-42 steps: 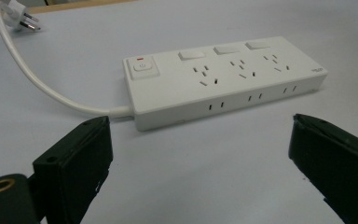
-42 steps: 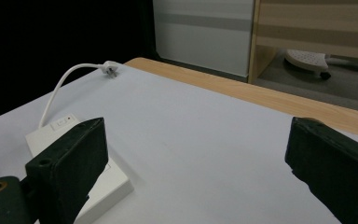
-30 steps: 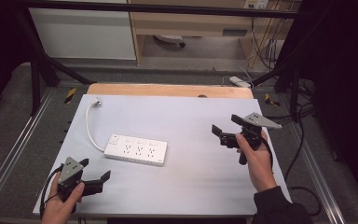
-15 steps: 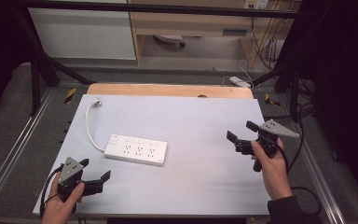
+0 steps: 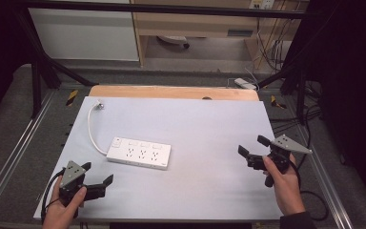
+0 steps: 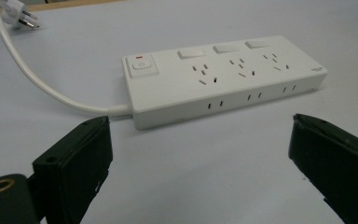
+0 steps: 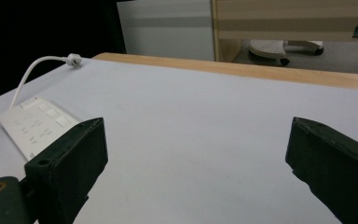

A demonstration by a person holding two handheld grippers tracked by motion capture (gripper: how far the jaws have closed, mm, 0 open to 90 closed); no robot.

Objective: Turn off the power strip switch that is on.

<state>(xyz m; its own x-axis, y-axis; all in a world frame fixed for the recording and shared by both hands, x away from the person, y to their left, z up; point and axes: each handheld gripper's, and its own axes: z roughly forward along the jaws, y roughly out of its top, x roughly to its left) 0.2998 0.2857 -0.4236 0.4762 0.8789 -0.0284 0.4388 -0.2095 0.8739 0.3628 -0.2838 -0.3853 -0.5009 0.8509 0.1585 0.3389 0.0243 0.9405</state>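
Left hand-held gripper [image 5: 97,182] low at near-left corner of bench [image 5: 205,119], jaws wide apart, empty. Right hand-held gripper [image 5: 253,147] at right edge, jaws wide apart, empty. White power strip [image 5: 139,153] flat left of centre; cord [image 5: 91,133] curving to plug [image 5: 99,101] at far-left.

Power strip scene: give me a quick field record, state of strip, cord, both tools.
surface: pale grey table top, wooden strip along its far edge
power strip: white power strip, flat on the table, left of centre, sockets up
cord: white cord curves from the strip's left end toward the far left corner
plug: plug lies loose on the table, not plugged in
left tool: left tool open, holds nothing, near left corner, short of the strip
right tool: right tool open, holds nothing, near right edge
contact: neither tool touches the strip
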